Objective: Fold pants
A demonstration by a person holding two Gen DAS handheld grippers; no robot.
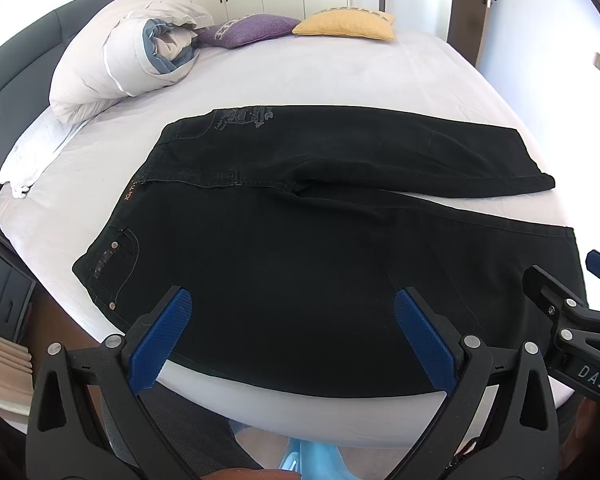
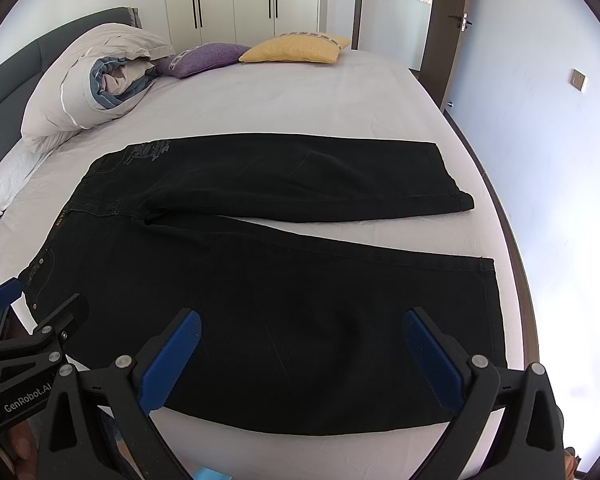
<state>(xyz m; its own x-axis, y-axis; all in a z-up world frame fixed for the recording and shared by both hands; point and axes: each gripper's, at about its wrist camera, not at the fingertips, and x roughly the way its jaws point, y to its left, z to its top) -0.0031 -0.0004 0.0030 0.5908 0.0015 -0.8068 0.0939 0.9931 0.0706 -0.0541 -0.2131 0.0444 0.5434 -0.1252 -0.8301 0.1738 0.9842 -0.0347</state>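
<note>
Black pants [image 1: 300, 248] lie spread flat on the bed [image 1: 340, 76], both legs apart, while the left gripper [image 1: 292, 312] and right gripper [image 2: 302, 332] hover side by side above the near leg, jaws wide apart, holding nothing.

Black pants [image 1: 300, 264], white bedsheet [image 1: 340, 76]

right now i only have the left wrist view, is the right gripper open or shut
Observer: Open. The right gripper has its jaws spread wide over the near leg of the pants, and nothing is between them.
Operator: ok and the near hem, that gripper blocks it in my view
Observer: The near hem lies flat on the bed, and its whole edge is visible.
</note>
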